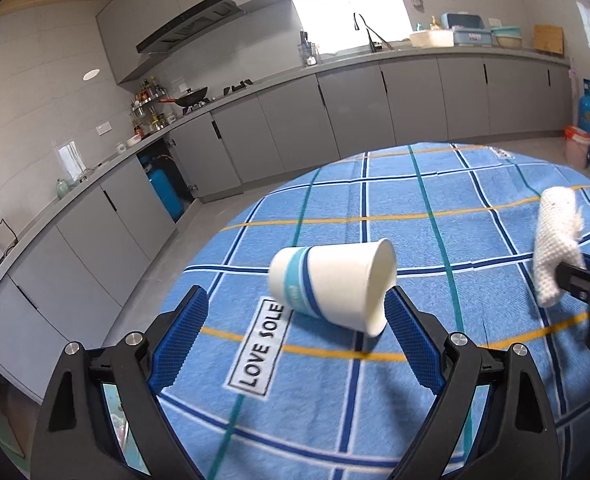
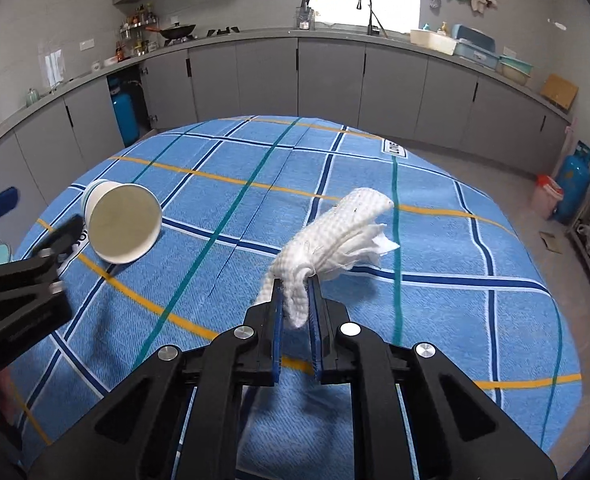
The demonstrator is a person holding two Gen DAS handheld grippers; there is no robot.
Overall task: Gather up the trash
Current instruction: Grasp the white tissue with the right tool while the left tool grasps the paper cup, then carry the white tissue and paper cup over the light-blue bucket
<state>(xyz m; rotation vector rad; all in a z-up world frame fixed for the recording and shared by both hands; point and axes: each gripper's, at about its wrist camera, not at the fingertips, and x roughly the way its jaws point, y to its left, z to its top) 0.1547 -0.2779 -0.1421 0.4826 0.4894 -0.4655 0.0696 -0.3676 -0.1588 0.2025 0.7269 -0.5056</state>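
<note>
A white paper cup [image 1: 331, 280] with a teal band lies on its side on the blue checked tablecloth [image 1: 375, 400]. My left gripper [image 1: 297, 302] is open around its near side, and the right fingertip sits close to the cup's rim. In the right wrist view the cup [image 2: 121, 228] shows its open mouth, with the left gripper [image 2: 35, 256] beside it. My right gripper [image 2: 296, 284] is shut on a crumpled white paper towel [image 2: 335, 228], held above the cloth. From the left wrist the towel [image 1: 555, 248] hangs at the far right in the right gripper [image 1: 587, 284].
The round table's [image 2: 335, 140] far edge drops to a grey floor. A pink bin [image 2: 547, 196] and a blue gas cylinder [image 2: 575, 184] stand to the right. Grey kitchen cabinets [image 2: 295, 80] run along the back wall.
</note>
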